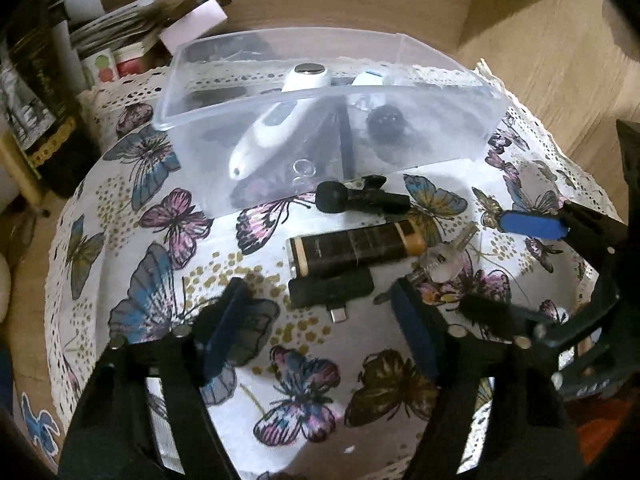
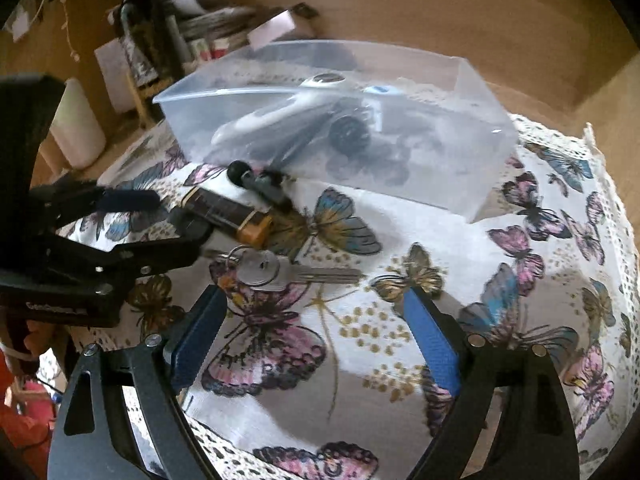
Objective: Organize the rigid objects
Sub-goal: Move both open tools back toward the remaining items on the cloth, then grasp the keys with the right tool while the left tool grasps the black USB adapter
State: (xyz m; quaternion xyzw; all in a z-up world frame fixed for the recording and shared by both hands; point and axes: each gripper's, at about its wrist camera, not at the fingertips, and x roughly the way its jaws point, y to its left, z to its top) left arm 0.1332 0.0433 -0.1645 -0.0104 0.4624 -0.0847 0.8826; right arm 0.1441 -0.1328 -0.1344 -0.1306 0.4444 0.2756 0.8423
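A clear plastic box [image 1: 440, 136] [image 2: 460, 152] stands on the butterfly cloth and holds a white device [image 1: 276, 124] [image 2: 276, 116] and dark items. In front of it lie a small black microphone [image 1: 360, 198] [image 2: 260, 184], a dark tube with a gold cap [image 1: 356, 248] [image 2: 228, 214], a black adapter [image 1: 330, 288] and keys [image 1: 440, 260] [image 2: 280, 272]. My left gripper [image 1: 320, 320] is open and empty, just short of the adapter. My right gripper [image 2: 316, 316] is open and empty, just short of the keys.
The butterfly tablecloth [image 1: 168, 216] [image 2: 520, 280] has a lace edge that drops off to the wooden floor [image 1: 560, 60]. Books, boxes and bottles [image 1: 100, 40] are stacked at the back left. The other gripper shows at each view's side [image 1: 580, 232] [image 2: 100, 248].
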